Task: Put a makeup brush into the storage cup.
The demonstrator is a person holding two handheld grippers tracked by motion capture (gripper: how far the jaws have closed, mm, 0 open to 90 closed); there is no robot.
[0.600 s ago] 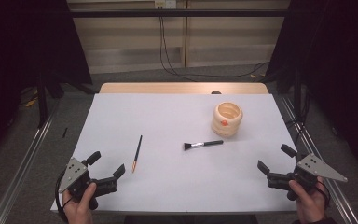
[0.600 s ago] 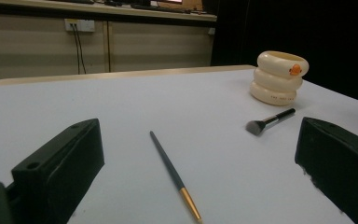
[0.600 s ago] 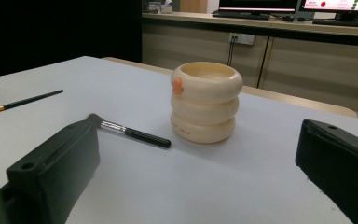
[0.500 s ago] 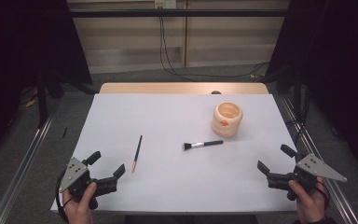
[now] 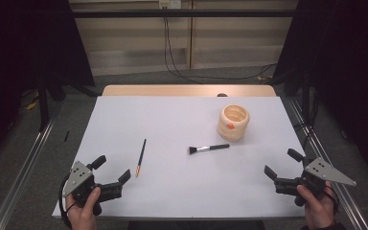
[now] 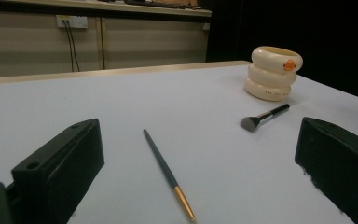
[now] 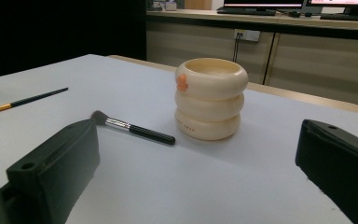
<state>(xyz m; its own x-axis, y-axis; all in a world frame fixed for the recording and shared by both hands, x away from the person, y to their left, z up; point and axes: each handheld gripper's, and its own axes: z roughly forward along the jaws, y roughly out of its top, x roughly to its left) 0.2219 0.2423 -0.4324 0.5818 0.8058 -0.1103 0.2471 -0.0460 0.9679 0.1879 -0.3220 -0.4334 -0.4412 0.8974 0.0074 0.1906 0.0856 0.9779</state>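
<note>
Both hand-held grippers gaping, nothing gripped: left hand-held gripper [image 5: 111, 170], right hand-held gripper [image 5: 282, 164]. Risk: thin paintbrush [image 5: 141, 157] rolling or slipping on smooth counter [image 5: 172, 120].

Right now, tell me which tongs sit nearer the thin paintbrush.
Left. The left tongs sit just short of the thin paintbrush, open toward its gold end. The right tongs are across the table, past the makeup brush.

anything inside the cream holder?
The holder looks empty near its rim; its own wall hides the bottom. Both brushes lie outside on the table.
</note>
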